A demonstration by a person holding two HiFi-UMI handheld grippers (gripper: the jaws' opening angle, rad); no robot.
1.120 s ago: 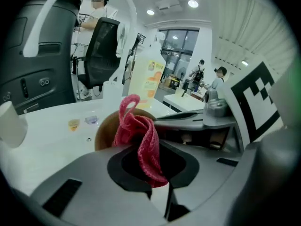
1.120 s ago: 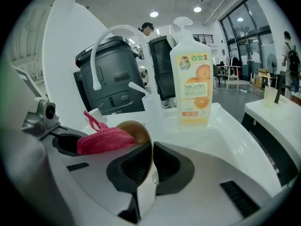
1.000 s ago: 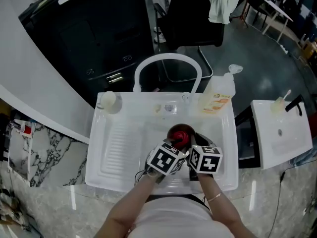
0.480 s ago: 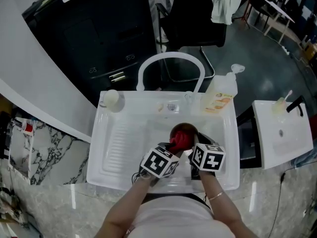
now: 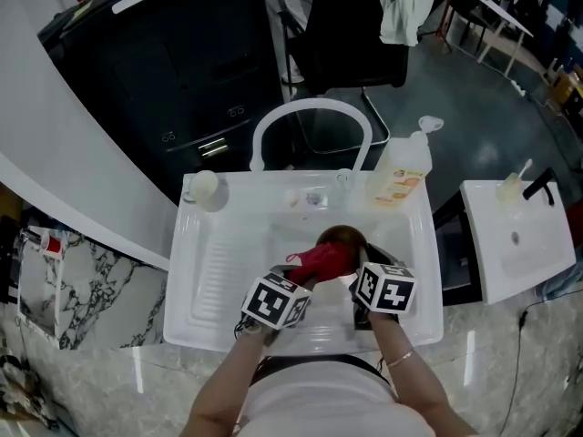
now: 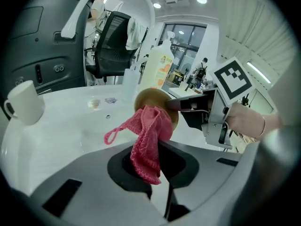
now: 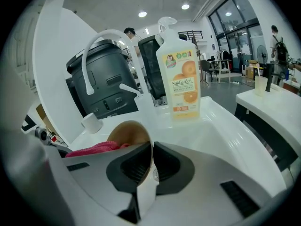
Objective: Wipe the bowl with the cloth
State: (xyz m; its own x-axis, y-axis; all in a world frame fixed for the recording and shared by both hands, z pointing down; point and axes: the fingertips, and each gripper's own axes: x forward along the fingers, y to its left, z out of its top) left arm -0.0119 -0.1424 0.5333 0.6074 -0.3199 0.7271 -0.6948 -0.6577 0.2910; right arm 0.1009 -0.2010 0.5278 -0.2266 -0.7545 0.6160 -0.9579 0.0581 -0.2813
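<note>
Firstly, on the left side, the left gripper (image 6: 153,173) has its jaws closed on the lower end of a pink knitted cloth (image 6: 148,135). The cloth goes from the jaws forward and a little to the right, and its upper end lies against the small brown round bowl (image 6: 157,100), so its long axis runs from the gripper to the bowl. A loop of the cloth hangs free on its left side.

The bowl is held tilted over the basin of the white sink (image 5: 228,262), and it does not rest on the bottom. On the right, the right gripper (image 7: 151,161) has its jaws standing narrow, pressed on the thin wall of the bowl (image 7: 128,133) at the rim.

I judge that the left gripper is the one to move, because it carries the cloth and the bowl is just in front of it; the right one only needs to hold steady.

The right gripper view shows the hollow inside of the bowl and only the edge of the cloth (image 7: 94,149) at its left rim. The left gripper view shows how the cloth is held. The head view shows the cloth (image 5: 321,260) bridging between the two grippers over the left part of the bowl (image 5: 344,236).
</note>
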